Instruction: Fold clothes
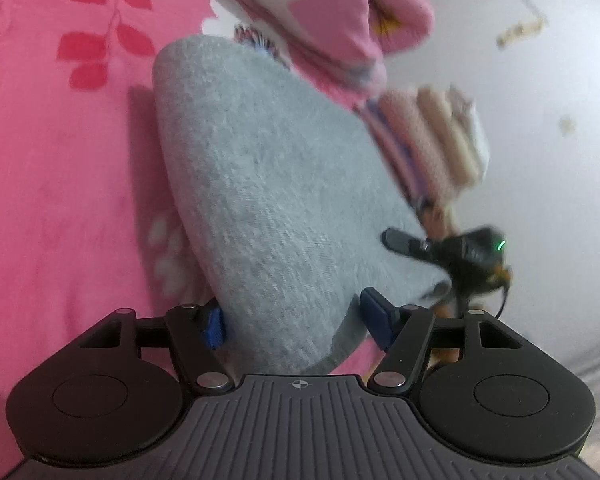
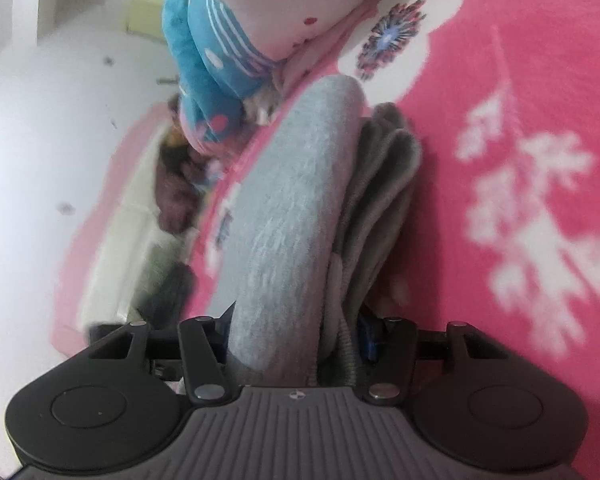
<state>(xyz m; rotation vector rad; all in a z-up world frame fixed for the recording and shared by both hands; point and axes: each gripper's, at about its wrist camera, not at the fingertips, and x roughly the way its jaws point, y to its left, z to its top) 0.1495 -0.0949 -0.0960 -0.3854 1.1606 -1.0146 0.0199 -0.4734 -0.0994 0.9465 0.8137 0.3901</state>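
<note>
- So the grey knit garment (image 1: 260,184) is already folded into a thick bundle and it's sitting on the pink floral blanket (image 1: 60,160), right next to a pile of pink patterned bedding (image 1: 340,12).
- Left gripper (image 1: 296,320): the blue pads (image 1: 214,326) straddle the near end of the bundle. The left pad looks like it's against the fabric, the right one seems to have a sliver of gap, so I'd call it jaws apart around the cloth, not really clamped.
- Right gripper (image 2: 296,332): from its own camera the bundle's edge fills the whole space between the fingers, fluffy light layer plus the darker ribbed layers (image 2: 380,184) stacked beside it. Looks clamped on the stack to me, though the pads are mostly buried so I'm not totally sure.
- In the left view you can also see the right gripper (image 1: 412,246) at the far side of the bundle, a bit blurry.
- My read: this is the carry/set-aside part, the folding looks basically done.
- Tips for doing it well: pinch all layers together, not just the top one, or the inner folds slide out.
- Keep both ends level and move them at the same pace so the bundle doesn't sag in the middle.
- Get the left side properly closed before lifting.
- Watch the bedding pile just beside it, easy to snag.
</note>
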